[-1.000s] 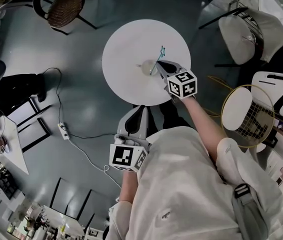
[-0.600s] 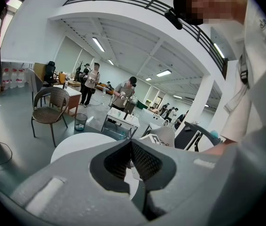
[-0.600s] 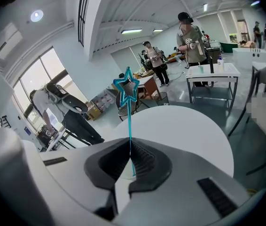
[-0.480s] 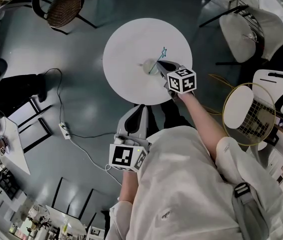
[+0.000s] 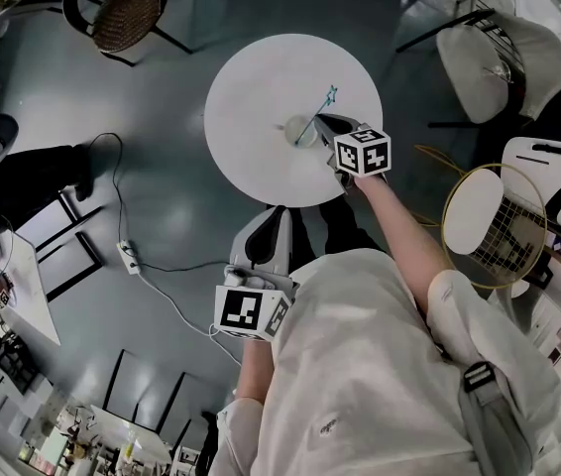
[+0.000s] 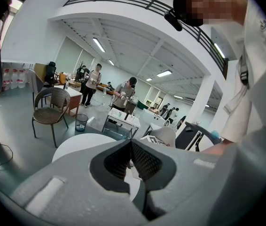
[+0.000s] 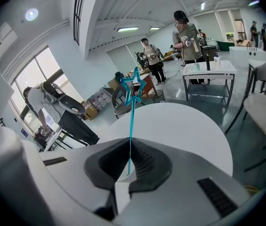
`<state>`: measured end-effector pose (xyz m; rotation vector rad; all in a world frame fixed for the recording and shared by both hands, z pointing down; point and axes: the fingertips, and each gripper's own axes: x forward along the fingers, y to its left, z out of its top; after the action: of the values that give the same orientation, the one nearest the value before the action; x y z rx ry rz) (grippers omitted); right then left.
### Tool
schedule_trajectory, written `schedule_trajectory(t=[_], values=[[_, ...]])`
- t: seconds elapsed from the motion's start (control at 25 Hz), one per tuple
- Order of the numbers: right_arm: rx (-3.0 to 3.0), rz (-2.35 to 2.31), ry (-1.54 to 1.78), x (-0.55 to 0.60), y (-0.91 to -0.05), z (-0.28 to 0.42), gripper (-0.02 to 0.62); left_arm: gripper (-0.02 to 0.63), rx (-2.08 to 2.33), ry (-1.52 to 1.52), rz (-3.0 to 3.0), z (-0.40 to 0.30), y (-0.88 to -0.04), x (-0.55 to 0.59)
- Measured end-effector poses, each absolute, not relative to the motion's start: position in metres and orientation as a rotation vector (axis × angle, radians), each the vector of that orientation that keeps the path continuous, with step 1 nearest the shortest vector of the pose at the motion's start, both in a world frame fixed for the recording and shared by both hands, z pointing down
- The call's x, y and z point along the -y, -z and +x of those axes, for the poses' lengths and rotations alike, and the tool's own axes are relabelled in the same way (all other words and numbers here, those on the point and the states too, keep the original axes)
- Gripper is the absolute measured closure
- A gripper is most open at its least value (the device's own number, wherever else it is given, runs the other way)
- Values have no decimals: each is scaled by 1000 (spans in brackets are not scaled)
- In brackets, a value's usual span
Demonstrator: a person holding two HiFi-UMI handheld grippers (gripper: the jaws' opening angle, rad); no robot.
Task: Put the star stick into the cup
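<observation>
The star stick [image 7: 131, 121] is clamped between the shut jaws of the right gripper [image 5: 328, 124], above the round white table [image 5: 261, 82]. In the right gripper view its long axis runs nearly straight up out of the jaws, with the blue star on top and the thin shaft passing down through the hollow between the pads. From the head view the stick slants: the star end points up and away from the person, toward the table's far right, and the lower end comes down at the rim of the cup [image 5: 291, 130]. Whether the tip is inside the cup cannot be told. The cup stands near the middle of the table, well in from the edge, with bare tabletop on every side. A wicker chair [image 5: 127, 13] and a pale chair [image 5: 499, 58] stand well apart from the table. The left gripper [image 5: 277, 218] is held low by the person's body, off the table's near edge, its jaws together with nothing between them.
</observation>
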<state>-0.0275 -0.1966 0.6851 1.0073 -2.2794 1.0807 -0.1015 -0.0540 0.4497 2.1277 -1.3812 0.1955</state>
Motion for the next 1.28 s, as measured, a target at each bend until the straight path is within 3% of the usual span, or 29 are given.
schedule_trajectory(t=[0.44, 0.8, 1.28], values=[[2237, 1020, -1121, 203, -694, -22, 570, 595, 1374, -195, 2130, -100, -451, 57], [2231, 979, -1114, 198, -696, -22, 501, 595, 1382, -196, 2124, -100, -450, 56], [2241, 980, -1105, 197, -692, -21, 502, 595, 1388, -194, 2130, -98, -449, 54]])
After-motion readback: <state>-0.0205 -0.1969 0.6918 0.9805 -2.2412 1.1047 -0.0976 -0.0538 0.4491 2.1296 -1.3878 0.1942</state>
